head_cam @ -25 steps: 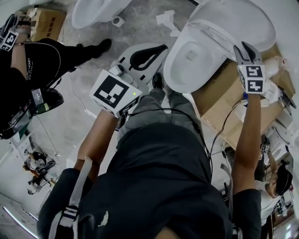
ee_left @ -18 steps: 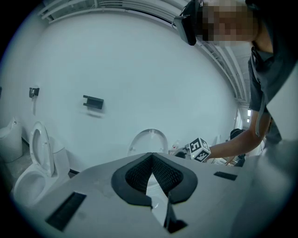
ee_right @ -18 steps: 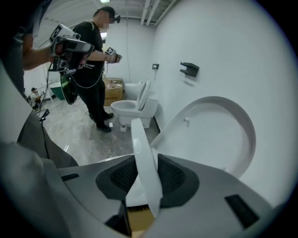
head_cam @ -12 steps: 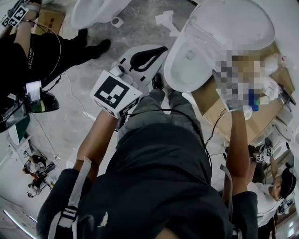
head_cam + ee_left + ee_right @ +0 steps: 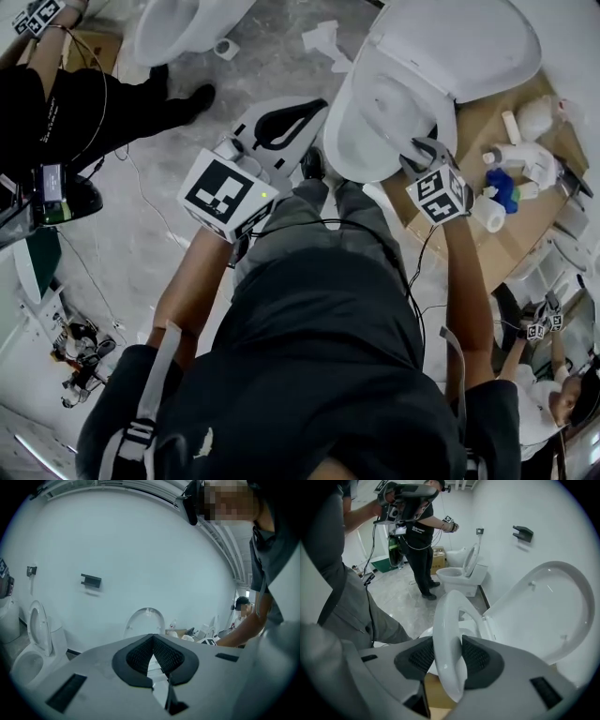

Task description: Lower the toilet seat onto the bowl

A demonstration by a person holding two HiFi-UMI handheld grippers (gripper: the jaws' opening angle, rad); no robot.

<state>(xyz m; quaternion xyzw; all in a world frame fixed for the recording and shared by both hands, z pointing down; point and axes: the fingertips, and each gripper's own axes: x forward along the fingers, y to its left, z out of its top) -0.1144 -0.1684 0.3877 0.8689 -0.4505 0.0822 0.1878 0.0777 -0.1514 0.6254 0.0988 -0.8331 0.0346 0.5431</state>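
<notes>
The white toilet stands ahead of me with its lid raised against the wall. The toilet seat is tilted between lid and bowl. Its front edge runs between the black pads of my right gripper. Both pads touch the ring, though the jaws have just been opening a little around it. This gripper points steeply down at the bowl's right side. My left gripper hangs left of the bowl, pointing at the wall, shut on nothing.
A second toilet stands to the left with its seat up. A person in black stands beside it. Cardboard right of the bowl carries bottles and paper rolls. Gear and cables lie on the floor at left.
My right gripper has come down and leftward from beside the raised lid to the bowl's right edge, and the seat has tipped down with it. The left gripper has stayed put.
</notes>
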